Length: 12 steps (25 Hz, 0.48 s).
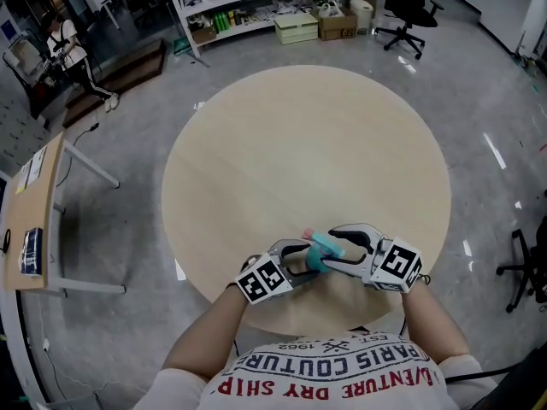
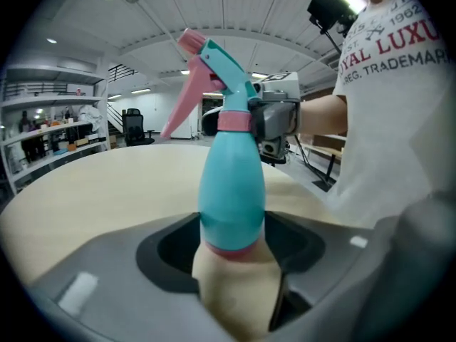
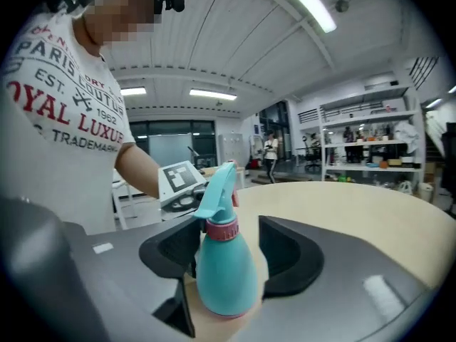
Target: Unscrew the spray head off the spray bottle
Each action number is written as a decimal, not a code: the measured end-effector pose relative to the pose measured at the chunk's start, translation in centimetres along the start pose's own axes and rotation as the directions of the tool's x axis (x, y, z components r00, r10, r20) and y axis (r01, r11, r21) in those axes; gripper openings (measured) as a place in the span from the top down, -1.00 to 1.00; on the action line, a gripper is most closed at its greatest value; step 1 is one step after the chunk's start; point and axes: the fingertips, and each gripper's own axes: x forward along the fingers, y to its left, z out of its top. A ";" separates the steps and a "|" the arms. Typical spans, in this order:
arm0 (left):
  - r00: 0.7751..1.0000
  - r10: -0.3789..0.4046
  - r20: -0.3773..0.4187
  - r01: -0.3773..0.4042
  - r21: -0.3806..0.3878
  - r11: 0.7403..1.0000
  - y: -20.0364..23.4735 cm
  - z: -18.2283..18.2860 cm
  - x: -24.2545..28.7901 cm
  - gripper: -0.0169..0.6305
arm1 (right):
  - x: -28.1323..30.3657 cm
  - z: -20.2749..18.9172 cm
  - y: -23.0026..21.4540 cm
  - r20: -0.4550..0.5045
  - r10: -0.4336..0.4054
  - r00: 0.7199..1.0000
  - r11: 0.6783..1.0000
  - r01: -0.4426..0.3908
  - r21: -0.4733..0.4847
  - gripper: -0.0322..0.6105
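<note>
A teal spray bottle is seen upright between the spread jaws of the right gripper, close to the edge of the round table nearest the person. The dark pad at the view's left is set just beside the pink collar. The other pad is kept apart from it, with table top showing in the gap. The teal spray head is seated on the collar. Behind it the left gripper with its marker cube is seen, beyond the table's edge. Stocked shelves are seen past the table's far edge.
</note>
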 end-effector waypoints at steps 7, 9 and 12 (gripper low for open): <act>0.971 0.239 0.011 -0.236 -0.128 0.963 0.4 0.5 0.1 0.11 | -1.7 0.4 -0.6 0.054 -0.427 0.903 0.892 0.411 0.188 0.16; 0.960 0.280 0.007 -0.275 -0.156 0.949 0.1 0.4 0.2 0.11 | -1.3 0.4 -0.2 0.034 -0.455 0.890 0.880 0.443 0.173 0.17; 0.949 0.315 0.008 -0.308 -0.183 0.934 0.0 0.2 0.5 0.11 | -0.7 0.0 -0.7 0.002 -0.473 0.881 0.870 0.467 0.160 0.35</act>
